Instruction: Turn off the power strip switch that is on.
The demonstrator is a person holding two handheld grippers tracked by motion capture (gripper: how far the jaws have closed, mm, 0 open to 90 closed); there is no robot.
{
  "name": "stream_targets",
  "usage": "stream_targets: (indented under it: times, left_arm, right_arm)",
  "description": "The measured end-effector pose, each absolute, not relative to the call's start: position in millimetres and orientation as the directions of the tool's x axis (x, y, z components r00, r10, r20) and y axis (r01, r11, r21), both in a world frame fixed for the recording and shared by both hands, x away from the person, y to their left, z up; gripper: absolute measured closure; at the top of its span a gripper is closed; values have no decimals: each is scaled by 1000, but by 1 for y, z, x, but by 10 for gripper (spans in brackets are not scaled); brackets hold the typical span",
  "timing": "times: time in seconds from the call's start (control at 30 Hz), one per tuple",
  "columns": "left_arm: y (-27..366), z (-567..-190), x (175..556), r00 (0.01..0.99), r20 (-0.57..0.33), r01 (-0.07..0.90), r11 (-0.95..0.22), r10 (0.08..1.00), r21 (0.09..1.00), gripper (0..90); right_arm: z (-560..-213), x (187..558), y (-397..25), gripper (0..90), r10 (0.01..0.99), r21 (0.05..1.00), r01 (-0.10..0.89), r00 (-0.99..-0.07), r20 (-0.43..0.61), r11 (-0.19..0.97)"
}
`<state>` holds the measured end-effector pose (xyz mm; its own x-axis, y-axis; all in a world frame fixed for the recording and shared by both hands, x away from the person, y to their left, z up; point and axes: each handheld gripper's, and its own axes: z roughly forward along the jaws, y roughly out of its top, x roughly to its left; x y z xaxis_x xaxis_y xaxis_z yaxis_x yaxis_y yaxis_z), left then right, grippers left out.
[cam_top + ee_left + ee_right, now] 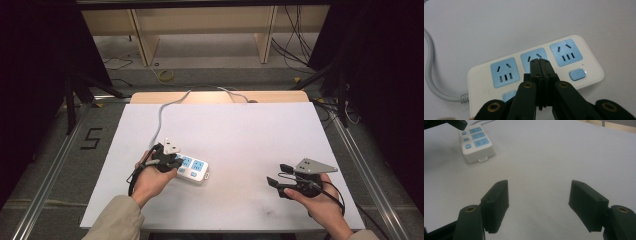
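Hovering over a glossy white power strip (534, 75) with rounded corners and pale-blue sockets, the left gripper (539, 61) keeps its matte black jaws pressed together above the middle socket, while the right gripper (539, 195) stands spread wide over the smooth white table (240, 135).

A black "5" is marked on the floor (91, 138).
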<state>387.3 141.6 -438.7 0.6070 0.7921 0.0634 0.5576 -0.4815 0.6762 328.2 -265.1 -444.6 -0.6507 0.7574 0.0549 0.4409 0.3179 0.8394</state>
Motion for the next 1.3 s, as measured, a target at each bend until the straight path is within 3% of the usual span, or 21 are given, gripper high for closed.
stream_targets:
  times: [1.3]
  left_arm:
    - [129,-444,400,636,35,622,-539,771,568,899]
  right_arm:
    - [-444,328,-266,325,755,839,440,-653,53,321]
